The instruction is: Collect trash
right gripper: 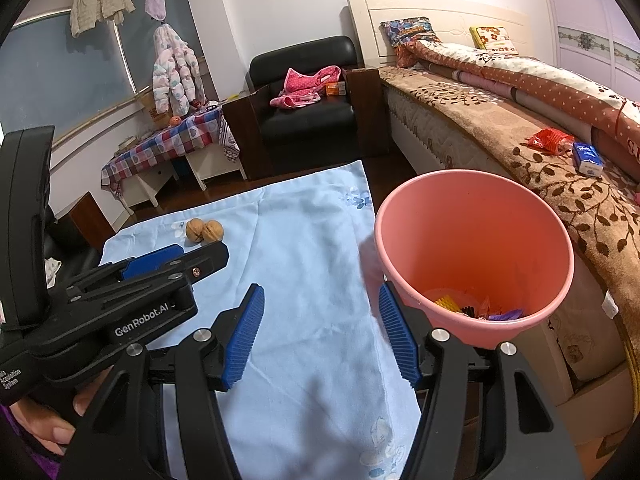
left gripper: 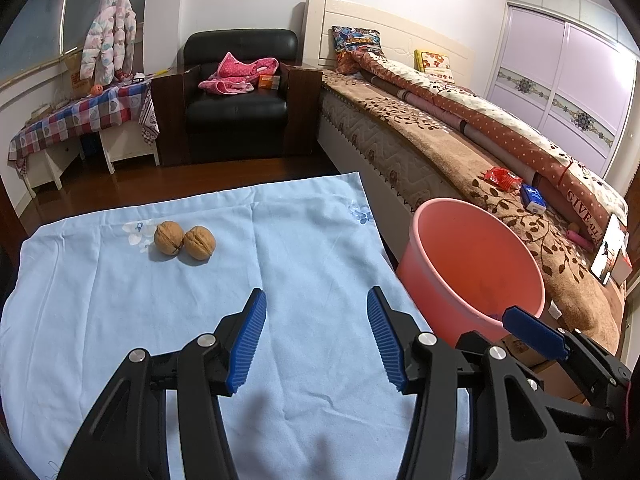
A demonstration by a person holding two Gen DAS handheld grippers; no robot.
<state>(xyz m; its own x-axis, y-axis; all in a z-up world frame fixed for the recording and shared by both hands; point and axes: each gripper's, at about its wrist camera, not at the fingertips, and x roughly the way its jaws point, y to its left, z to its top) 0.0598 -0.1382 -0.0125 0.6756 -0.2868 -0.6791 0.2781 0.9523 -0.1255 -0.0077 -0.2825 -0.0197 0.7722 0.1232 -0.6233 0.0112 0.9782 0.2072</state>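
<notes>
Left wrist view shows our left tongs (left gripper: 316, 332) apart and empty over the blue cloth (left gripper: 120, 320), and our right tongs (right gripper: 320, 332) likewise gape empty. We judge both are poised: two walnuts (left gripper: 185, 239) wait ahead, the pink bucket (right gripper: 472, 216) alongside for dropping trash.

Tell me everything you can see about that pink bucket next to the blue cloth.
The pink bucket looks like smooth plastic, round, with a rolled rim and walls that taper downward. It stands upright and open, no lid or handle showing, between the light blue cloth and the bed. Its base is hidden, so what it stands on cannot be told. At the bottom lie a few small bits of trash, yellow, black and purple. Nothing grips it; the right gripper's finger sits in front of its rim.
</notes>
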